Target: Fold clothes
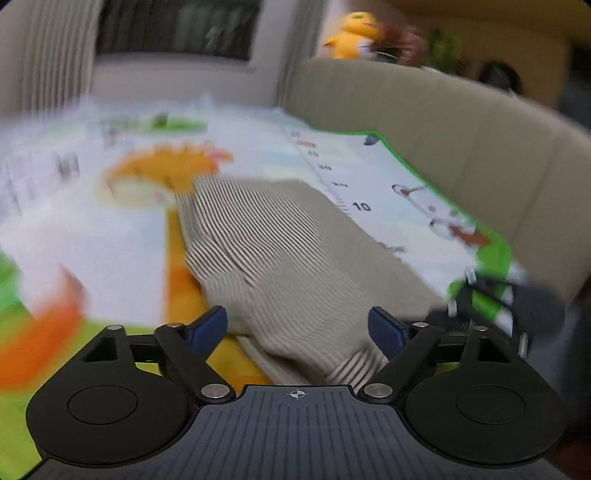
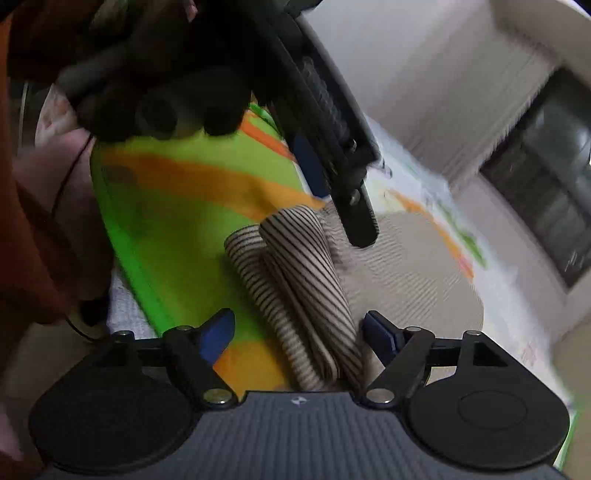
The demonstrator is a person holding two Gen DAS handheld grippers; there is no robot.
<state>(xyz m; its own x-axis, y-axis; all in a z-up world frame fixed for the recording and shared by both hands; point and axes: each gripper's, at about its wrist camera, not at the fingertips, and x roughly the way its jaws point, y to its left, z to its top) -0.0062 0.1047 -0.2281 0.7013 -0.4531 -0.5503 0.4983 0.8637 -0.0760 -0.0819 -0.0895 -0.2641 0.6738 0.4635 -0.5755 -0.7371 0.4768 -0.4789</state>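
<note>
A beige garment with thin dark stripes (image 1: 280, 251) lies folded on a colourful play mat (image 1: 122, 236). My left gripper (image 1: 297, 326) is open, its blue fingertips either side of the garment's near edge. In the right wrist view the same garment (image 2: 399, 273) lies flat, with a rolled striped sleeve (image 2: 295, 280) running toward me. My right gripper (image 2: 299, 334) is open and the sleeve lies between its fingertips. The left gripper (image 2: 332, 155), held by a black-gloved hand (image 2: 162, 74), hovers just above the garment. The right gripper shows dimly in the left wrist view (image 1: 491, 306).
A beige sofa (image 1: 443, 122) borders the mat on the right, with a yellow plush toy (image 1: 354, 35) on its back. White curtains (image 2: 443, 103) and a dark window (image 2: 546, 184) stand beyond the mat. The mat's green edge (image 2: 122, 236) lies at the left.
</note>
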